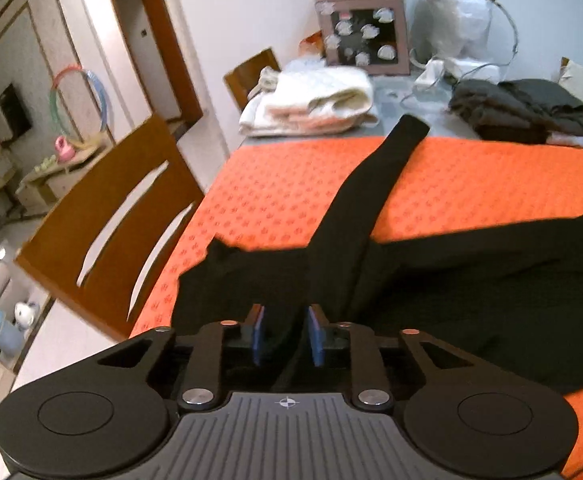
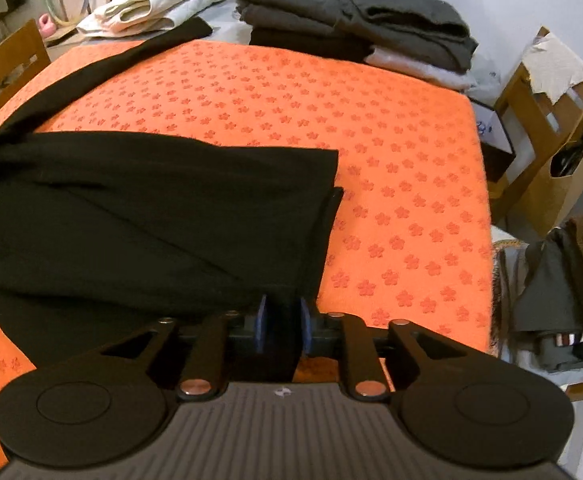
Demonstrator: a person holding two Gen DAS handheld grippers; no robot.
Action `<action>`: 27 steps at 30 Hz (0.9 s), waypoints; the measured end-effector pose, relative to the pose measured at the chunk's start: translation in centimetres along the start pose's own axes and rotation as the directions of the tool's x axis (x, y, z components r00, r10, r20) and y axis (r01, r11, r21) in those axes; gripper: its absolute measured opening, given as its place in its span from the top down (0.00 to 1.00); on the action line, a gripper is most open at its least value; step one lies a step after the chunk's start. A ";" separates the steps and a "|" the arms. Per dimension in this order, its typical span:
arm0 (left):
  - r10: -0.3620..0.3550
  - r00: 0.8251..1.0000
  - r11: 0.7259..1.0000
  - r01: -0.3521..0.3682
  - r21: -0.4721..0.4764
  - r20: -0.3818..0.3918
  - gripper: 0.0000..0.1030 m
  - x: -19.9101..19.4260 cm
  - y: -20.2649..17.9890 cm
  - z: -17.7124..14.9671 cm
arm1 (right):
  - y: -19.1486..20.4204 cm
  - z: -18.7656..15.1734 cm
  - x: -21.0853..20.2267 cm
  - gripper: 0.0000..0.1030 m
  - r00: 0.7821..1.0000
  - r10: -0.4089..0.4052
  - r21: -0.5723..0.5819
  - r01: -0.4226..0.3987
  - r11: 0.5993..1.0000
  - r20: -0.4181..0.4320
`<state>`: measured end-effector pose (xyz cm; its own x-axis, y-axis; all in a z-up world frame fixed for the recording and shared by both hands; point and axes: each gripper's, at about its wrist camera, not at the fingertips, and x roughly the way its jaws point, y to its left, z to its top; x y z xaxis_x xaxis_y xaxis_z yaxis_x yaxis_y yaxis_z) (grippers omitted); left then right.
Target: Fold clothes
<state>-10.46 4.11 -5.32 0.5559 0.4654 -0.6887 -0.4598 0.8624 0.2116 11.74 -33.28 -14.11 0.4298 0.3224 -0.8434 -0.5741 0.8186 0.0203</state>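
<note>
A black garment [image 1: 431, 280] lies partly folded on the orange flower-patterned mat [image 1: 291, 192]. One long sleeve [image 1: 375, 172] stretches toward the far edge. My left gripper [image 1: 286, 334] sits low over the garment's near left part. Its blue pads [image 1: 257, 336] stand apart, with black cloth showing in the gap. In the right wrist view the garment [image 2: 131, 208] covers the left half of the mat [image 2: 391, 160]. My right gripper [image 2: 283, 322] is at its near right corner. A strip of black cloth runs between the parted pads, and they do not press on it.
Folded white clothes [image 1: 311, 104] and a stack of dark folded clothes [image 2: 351, 12] lie at the table's far end, by a pink box [image 1: 361, 24]. A wooden chair [image 1: 111, 220] stands left. Another chair [image 2: 551, 140] and a clothes pile [image 2: 563, 292] are right.
</note>
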 end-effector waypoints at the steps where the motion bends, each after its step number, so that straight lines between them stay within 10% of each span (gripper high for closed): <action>1: -0.003 1.000 1.000 0.003 -0.015 -0.008 0.68 0.2 0.5 -0.4 | -0.1 -0.1 -0.6 0.77 1.000 -0.004 0.010 0.004 1.000 0.011; 14: -0.184 0.982 0.983 0.184 -0.012 -0.035 0.65 5.9 0.8 -1.5 | 0.6 -2.1 -5.2 0.71 0.997 -0.061 0.053 0.059 0.997 0.039; 15: -0.189 0.981 0.982 0.189 -0.010 -0.038 0.67 6.5 0.7 -1.5 | 0.7 -2.2 -5.4 0.71 0.997 -0.062 0.051 0.060 0.997 0.039; 16: -0.195 0.980 0.981 0.195 -0.013 -0.034 0.89 6.8 0.7 -1.6 | 0.9 -2.3 -5.6 0.71 0.997 -0.065 0.050 0.063 0.997 0.040; 22: -0.139 0.987 0.976 0.151 -0.157 0.085 0.96 5.0 3.3 -0.6 | 1.3 -2.6 -6.3 0.71 0.996 -0.068 0.054 0.065 0.996 0.050; 27: -0.123 0.992 0.962 0.125 -0.243 0.020 0.96 7.5 4.8 -0.1 | 1.5 -2.9 -6.2 0.71 0.997 -0.068 0.065 0.066 0.996 0.044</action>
<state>-8.55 11.74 -9.50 0.6223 0.3594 -0.6954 -0.5413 0.8393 -0.0507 6.19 -35.44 -10.42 0.4982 0.2861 -0.8185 -0.4984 0.8670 -0.0003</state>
